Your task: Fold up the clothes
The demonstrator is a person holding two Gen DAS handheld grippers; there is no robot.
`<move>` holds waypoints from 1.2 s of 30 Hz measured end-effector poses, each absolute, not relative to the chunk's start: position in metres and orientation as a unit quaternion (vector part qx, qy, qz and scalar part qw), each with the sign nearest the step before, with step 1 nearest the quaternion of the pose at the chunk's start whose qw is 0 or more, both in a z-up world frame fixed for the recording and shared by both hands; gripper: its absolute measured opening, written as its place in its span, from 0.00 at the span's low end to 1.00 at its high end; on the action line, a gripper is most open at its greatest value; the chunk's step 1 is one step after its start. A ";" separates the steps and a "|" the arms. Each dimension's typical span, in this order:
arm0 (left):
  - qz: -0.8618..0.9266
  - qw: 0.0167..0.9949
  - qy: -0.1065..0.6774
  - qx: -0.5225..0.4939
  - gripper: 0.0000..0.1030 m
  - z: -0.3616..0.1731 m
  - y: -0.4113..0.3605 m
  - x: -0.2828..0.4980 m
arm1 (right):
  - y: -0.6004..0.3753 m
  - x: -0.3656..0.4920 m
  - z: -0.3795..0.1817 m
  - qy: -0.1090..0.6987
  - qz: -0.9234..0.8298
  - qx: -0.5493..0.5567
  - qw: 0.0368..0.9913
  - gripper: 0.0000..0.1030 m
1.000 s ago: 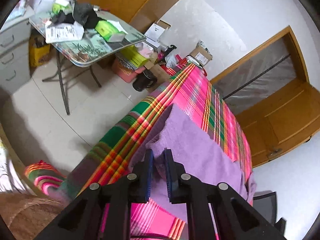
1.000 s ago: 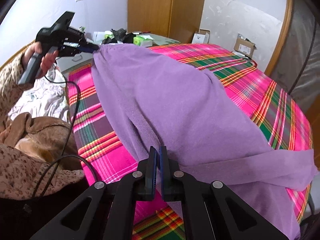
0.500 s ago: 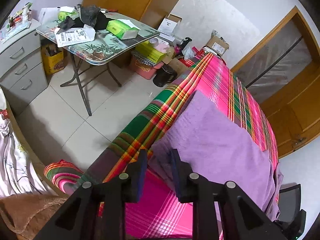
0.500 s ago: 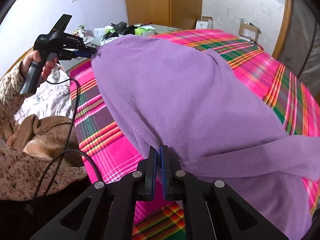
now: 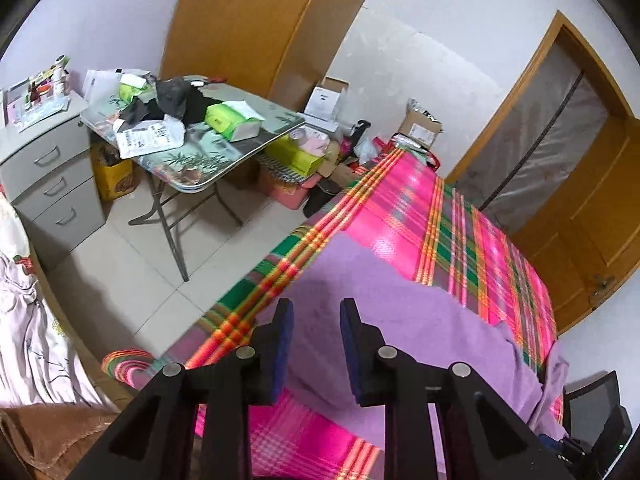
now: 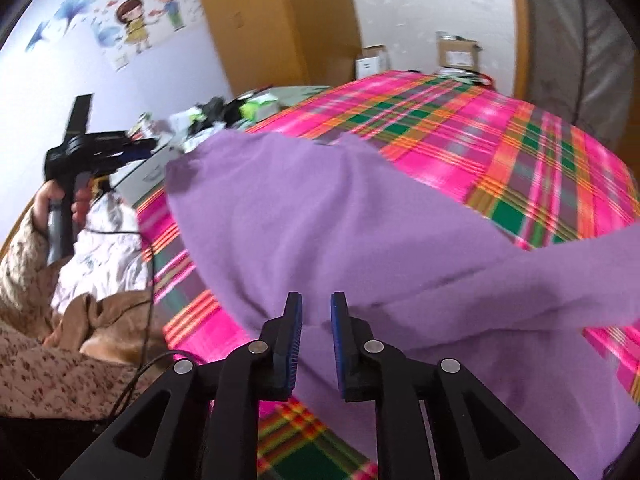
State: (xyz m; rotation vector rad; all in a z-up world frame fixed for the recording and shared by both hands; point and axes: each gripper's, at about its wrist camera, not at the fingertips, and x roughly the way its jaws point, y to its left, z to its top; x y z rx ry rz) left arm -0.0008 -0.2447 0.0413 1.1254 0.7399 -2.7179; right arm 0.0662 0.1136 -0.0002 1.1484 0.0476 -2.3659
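Note:
A purple garment lies spread on the pink plaid bedspread, one sleeve trailing off to the right. Its near corner shows in the left wrist view. My left gripper hovers open just above that corner with nothing between its fingers. My right gripper is open over the garment's front edge, the cloth lying loose beneath it. In the right wrist view a hand holds the left gripper's handle at the far left, clear of the cloth.
A cluttered folding table and a grey drawer unit stand across the tiled floor left of the bed. Cardboard boxes line the far wall. A brown garment and white cloth lie piled at the left. A cable hangs nearby.
Both grippers have opened and let go of the purple garment, which now rests flat on the bed. The left gripper has drawn back from the corner it held.

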 end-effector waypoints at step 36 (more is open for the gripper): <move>-0.861 -0.296 0.057 0.410 0.24 0.029 0.091 -0.023 | 0.396 0.203 -0.034 -0.094 -0.877 0.373 -0.287 0.22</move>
